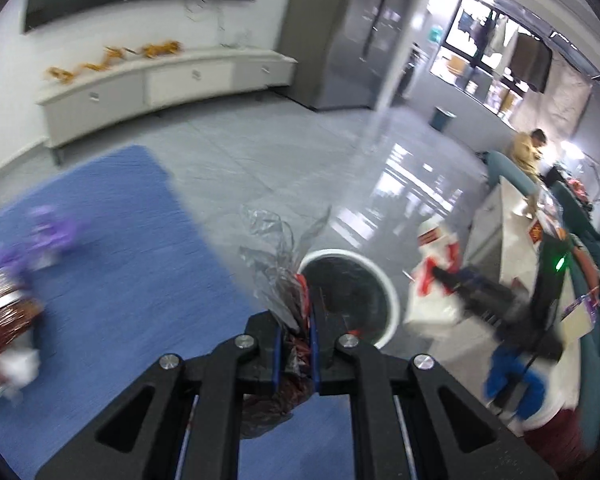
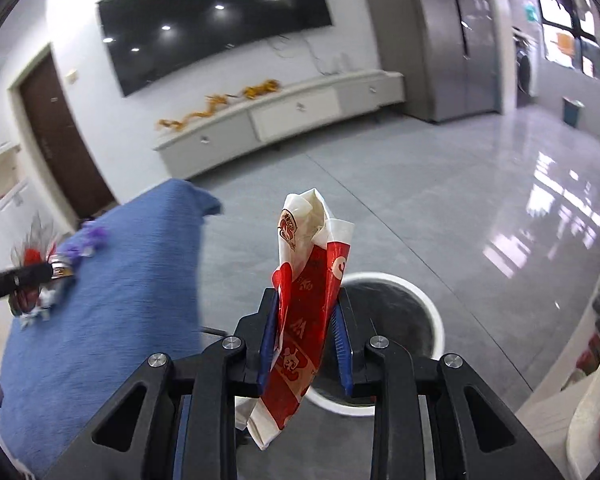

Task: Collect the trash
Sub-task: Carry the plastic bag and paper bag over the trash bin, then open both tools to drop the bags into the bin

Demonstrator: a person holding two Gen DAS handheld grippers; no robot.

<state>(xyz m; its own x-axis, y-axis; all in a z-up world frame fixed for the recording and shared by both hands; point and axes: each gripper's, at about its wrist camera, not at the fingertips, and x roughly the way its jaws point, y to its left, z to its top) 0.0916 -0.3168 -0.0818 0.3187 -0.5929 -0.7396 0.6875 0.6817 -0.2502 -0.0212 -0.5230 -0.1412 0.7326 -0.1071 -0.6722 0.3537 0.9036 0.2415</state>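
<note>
You have the blue cloth (image 2: 100, 300) on your left and one white-rimmed bin (image 2: 396, 336) standing on the grey floor (image 2: 420, 200) just past its edge. Both hands point down toward that bin, which I judge is why each piece is carried out in front: a drop needs only the jaws to part.

Two pieces of trash are in hand, one per claw. Your right gripper (image 2: 306, 344) is clamped on the red-and-white paper bag (image 2: 304, 300), upright between the pads, its open top above the fingertips and its foot hanging below; in that view it sits in front of the bin's near rim. Your left gripper (image 1: 296, 344) is closed nearly together on a crinkled clear and dark-red wrapper (image 1: 288, 280), thin enough to need that tight pinch, with the bin's mouth just beyond it.

More trash lies on the cloth: a purple scrap (image 1: 48, 236) and a shiny foil piece (image 1: 0, 312), perhaps more, since blur smears that corner.
</note>
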